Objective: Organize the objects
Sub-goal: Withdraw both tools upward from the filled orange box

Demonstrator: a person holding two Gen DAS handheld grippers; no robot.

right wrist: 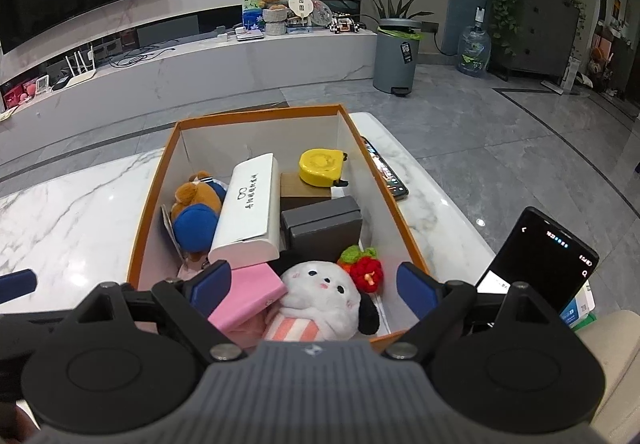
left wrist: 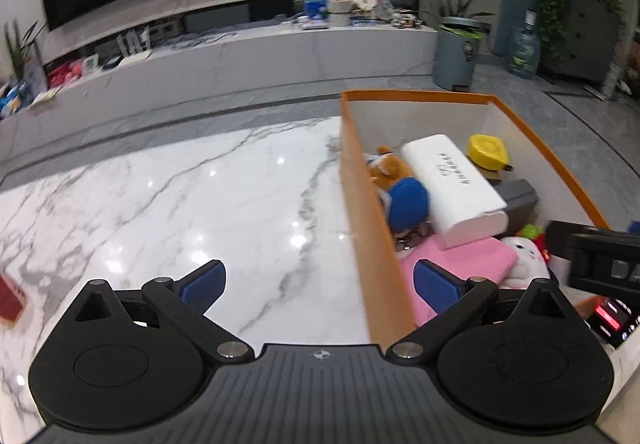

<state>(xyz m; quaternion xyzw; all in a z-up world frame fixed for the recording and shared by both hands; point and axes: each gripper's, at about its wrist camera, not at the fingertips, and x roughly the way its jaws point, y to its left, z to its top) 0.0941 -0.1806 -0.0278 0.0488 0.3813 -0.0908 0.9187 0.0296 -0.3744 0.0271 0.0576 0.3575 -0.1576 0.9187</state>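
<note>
An orange-rimmed box [right wrist: 154, 180] stands on the white marble table [left wrist: 180, 180]. It holds a white case [right wrist: 250, 216], a brown and blue plush [right wrist: 196, 212], a yellow tape measure [right wrist: 322, 162], a grey box [right wrist: 324, 226], a pink box [right wrist: 248, 298], a white dog plush [right wrist: 324, 296] and a red knitted strawberry [right wrist: 366, 270]. My right gripper [right wrist: 314, 288] is open and empty above the box's near end. My left gripper [left wrist: 320, 284] is open and empty, straddling the box's left wall [left wrist: 372, 220].
A phone [right wrist: 386, 170] lies on the table right of the box. Another phone [right wrist: 536, 264] stands propped at the right. A red object [left wrist: 10, 300] lies at the table's left edge. A TV bench, bin and plants stand beyond.
</note>
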